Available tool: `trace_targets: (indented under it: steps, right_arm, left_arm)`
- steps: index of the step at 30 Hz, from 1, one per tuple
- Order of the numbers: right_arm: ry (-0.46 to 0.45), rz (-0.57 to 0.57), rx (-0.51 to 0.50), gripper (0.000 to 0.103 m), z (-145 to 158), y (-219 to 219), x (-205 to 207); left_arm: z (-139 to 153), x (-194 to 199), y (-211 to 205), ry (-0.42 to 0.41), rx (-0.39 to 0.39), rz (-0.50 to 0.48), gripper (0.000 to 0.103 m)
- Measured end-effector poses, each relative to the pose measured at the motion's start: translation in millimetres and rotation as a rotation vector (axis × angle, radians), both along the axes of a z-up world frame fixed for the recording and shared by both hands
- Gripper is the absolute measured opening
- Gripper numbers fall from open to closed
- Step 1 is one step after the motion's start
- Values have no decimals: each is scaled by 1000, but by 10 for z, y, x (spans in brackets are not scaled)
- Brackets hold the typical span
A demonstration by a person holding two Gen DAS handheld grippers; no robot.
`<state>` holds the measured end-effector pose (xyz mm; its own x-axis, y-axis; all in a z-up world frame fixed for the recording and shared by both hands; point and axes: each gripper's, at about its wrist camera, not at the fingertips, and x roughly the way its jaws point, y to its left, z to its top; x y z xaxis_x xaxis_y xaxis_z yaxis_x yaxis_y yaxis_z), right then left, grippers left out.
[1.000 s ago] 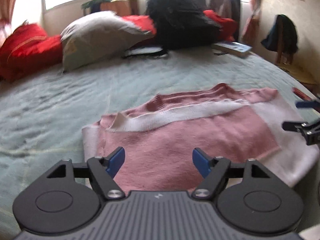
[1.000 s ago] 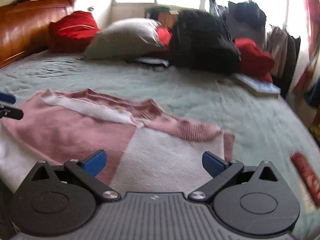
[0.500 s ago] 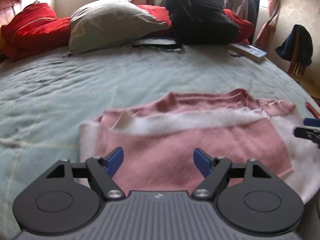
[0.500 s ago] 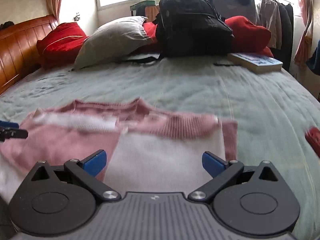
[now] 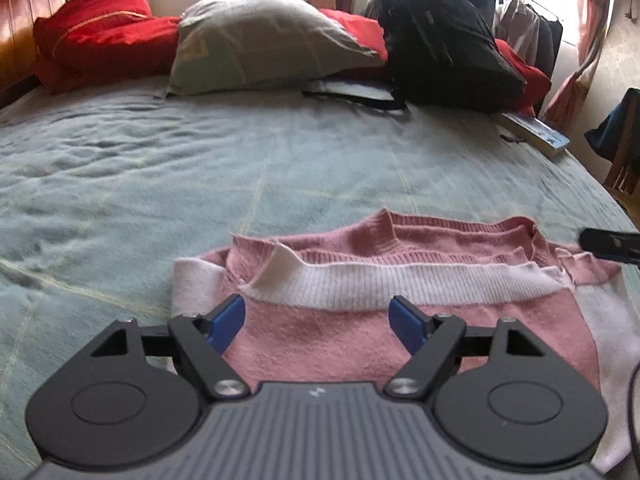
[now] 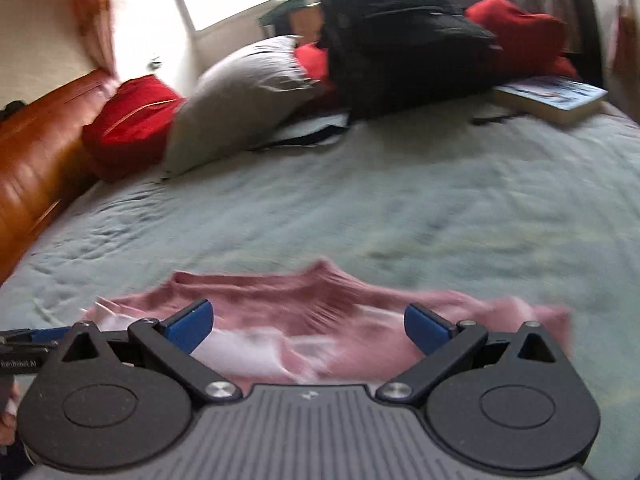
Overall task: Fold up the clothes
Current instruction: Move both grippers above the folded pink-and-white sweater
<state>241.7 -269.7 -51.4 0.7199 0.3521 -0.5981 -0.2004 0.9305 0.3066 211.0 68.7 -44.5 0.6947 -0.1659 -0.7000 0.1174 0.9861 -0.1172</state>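
Observation:
A pink and white knit sweater (image 5: pixel 360 296) lies folded on the pale green bedspread (image 5: pixel 200 184), its white ribbed hem across the top layer. My left gripper (image 5: pixel 320 322) hovers open just above the sweater's near part, nothing between its blue pads. In the right wrist view the same sweater (image 6: pixel 320 312) appears blurred, and my right gripper (image 6: pixel 308 326) is open over it, empty. The right gripper's tip (image 5: pixel 608 242) shows at the right edge of the left wrist view, beside the sweater's far right corner.
At the head of the bed sit red cushions (image 5: pixel 96 32), a grey pillow (image 5: pixel 264 44), a black backpack (image 5: pixel 444 44) and a book (image 5: pixel 536 132). A wooden headboard (image 6: pixel 36 160) runs along the left. Clothes hang at the far right.
Both grippers have pulled back and tilted, so the sweater sits lower and closer in each view. The right wrist view has swung left and is blurred. Both stay open.

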Motion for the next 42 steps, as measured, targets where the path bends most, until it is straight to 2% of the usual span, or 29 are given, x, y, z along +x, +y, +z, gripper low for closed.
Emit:
trace_targets:
  steps: [5, 10, 16, 23, 27, 29, 33, 37, 42]
  right_arm:
    - [24, 68, -21, 103, -139, 297, 305]
    - [47, 68, -43, 103, -153, 324, 306]
    - [74, 69, -69, 103, -170, 357, 308]
    - [58, -15, -96, 103, -97, 57, -301]
    - [78, -38, -90, 103, -198, -69, -467]
    - [72, -32, -88, 103, -255, -103, -518]
    - [47, -19, -109, 103, -302, -73, -564]
    - [45, -11, -142, 103, -281, -11, -594]
    - [40, -11, -99, 103, -170, -26, -702]
  left_arm:
    - [14, -16, 101, -8, -2, 25, 81]
    - [-19, -25, 120, 2, -22, 27, 81]
    - [-51, 172, -74, 25, -51, -39, 81]
    - [-88, 439, -327, 57, -86, -126, 82]
    - [-126, 604, -465, 83, -108, -169, 82]
    - [-263, 758, -469, 132, -124, -150, 83]
    - [-379, 910, -476, 128, -130, -131, 87]
    - [-257, 913, -529, 141, -105, -117, 87]
    - [136, 534, -470, 83, -91, -160, 87]
